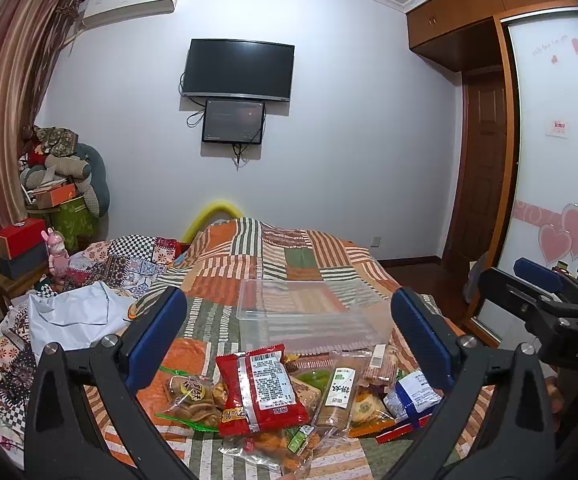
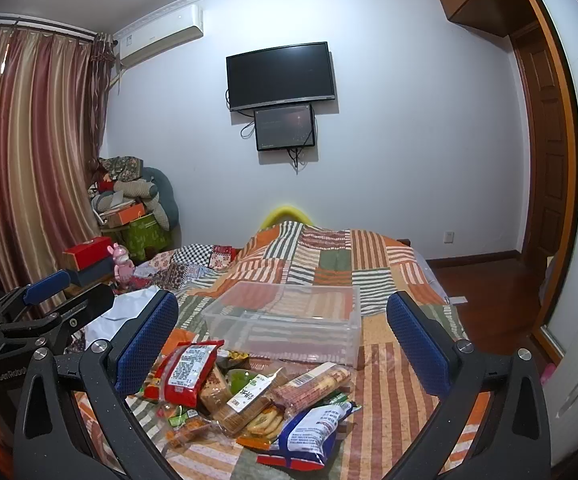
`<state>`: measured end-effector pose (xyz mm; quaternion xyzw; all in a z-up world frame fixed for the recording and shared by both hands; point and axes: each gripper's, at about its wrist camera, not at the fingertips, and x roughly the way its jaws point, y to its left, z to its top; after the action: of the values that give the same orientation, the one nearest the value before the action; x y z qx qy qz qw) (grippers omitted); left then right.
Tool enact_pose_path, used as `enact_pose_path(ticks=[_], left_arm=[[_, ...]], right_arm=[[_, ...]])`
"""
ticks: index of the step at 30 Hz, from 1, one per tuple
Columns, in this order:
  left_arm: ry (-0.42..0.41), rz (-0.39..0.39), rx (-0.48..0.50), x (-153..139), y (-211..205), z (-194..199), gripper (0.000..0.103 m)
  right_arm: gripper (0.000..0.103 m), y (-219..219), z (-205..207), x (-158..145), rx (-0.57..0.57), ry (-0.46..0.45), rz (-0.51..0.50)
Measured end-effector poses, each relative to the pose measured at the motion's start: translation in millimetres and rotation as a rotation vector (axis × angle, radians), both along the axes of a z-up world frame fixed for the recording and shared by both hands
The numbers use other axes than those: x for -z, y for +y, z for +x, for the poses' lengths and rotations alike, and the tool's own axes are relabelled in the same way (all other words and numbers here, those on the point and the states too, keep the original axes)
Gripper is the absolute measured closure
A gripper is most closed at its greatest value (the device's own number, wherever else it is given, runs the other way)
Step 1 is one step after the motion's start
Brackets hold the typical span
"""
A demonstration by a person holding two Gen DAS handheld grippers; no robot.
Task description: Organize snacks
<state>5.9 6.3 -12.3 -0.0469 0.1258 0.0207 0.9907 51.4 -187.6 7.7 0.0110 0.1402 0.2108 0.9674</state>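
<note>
A patchwork quilt in orange, green and cream stripes covers the bed, its right edge dropping to bare wood floor at three o'clock, where the widest free space lies before the brown door. At nine o'clock a crumpled white cloth and stacked boxes crowd the quilt's left edge. One clear plastic bin sits at twelve o'clock, beyond the snacks, nothing visible inside it. One pile of wrapped snacks lies on the quilt just in front of the bin, at six o'clock in both views; the packets overlap too much for a sure count. One red packet lies on top at the pile's left, one blue-and-white packet at its right, one cracker sleeve with a green-and-white label between them. Two grippers hover above the pile: the left gripper and the right gripper, each with jaws spread wide, grasping nothing.
</note>
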Motion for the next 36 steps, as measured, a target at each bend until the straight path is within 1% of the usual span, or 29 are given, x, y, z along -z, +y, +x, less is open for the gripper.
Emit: enact_pose_path(ticks=[20,36], left_arm=[[0.003,-0.002,-0.002,1.0,0.5,0.5,0.0],[0.004,0.014,-0.004,1.3,-0.6,2.1,0.0]], right_arm=[[0.0,0.7,-0.4,1.9,-0.002,0.004,0.002],[0.0,0.5,1.1,3.7,0.002,0.016,0.003]])
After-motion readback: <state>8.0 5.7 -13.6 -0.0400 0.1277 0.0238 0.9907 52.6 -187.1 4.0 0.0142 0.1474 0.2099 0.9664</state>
